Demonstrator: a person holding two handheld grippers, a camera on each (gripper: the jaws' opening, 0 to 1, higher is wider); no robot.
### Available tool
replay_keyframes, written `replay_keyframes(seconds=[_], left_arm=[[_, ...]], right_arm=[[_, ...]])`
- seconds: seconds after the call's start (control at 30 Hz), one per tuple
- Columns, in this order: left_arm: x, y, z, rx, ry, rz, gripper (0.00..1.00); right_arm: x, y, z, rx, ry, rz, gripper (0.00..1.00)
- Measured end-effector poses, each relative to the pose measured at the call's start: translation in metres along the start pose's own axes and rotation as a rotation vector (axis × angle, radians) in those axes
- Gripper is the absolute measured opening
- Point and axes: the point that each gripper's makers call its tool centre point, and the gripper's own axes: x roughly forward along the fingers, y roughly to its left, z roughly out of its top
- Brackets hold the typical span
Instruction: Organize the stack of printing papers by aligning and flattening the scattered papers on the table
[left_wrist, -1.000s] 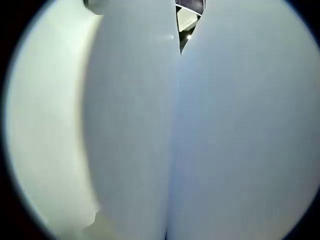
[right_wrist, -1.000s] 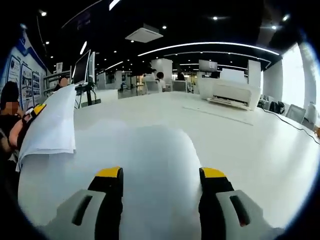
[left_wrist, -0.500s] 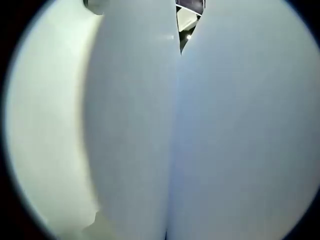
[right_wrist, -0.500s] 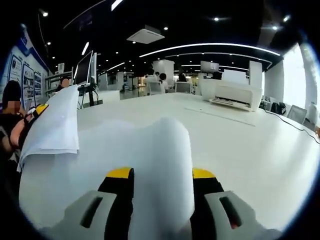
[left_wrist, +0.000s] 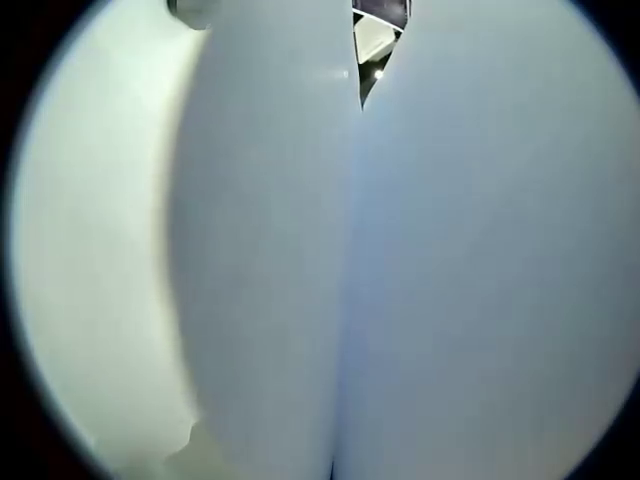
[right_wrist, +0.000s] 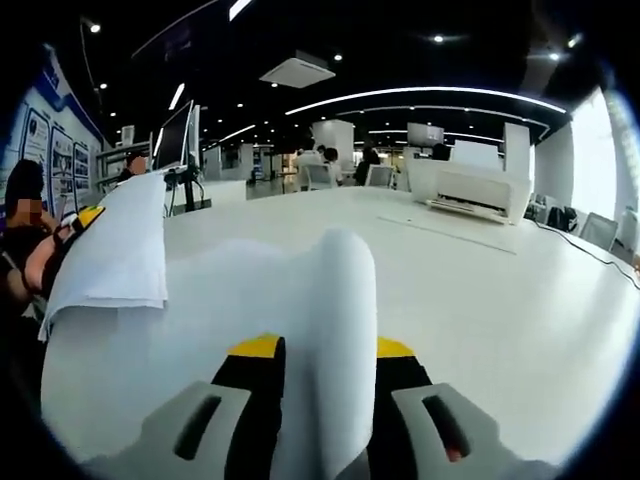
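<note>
- The right gripper pinches a raised fold of printing paper between its yellow-tipped jaws above the white table; too hard a squeeze could crease it.
- The left gripper holds up the sheets' far end, apparently clamped; uneven pulling may tear or skew them.
- In the left gripper view, white paper blocks the lens.

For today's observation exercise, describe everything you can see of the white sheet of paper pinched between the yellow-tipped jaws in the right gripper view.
The white sheet of printing paper is plain, thin and unprinted as far as shows. The right gripper with yellow-tipped jaws is shut on it, squeezing it into a narrow upright fold that bulges and curls over at the top. Its lower part spreads out onto the white table. To its left, more white sheets hang lifted from the other gripper.
</note>
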Motion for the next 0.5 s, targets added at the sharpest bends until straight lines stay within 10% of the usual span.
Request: replay_keyframes(seconds=[0.5], left_arm=[[-0.0004, 0.0004, 0.0005, 0.001, 0.001, 0.000, 0.06]], right_arm=[[-0.0010, 0.0034, -0.0009, 0.001, -0.004, -0.002, 0.22]])
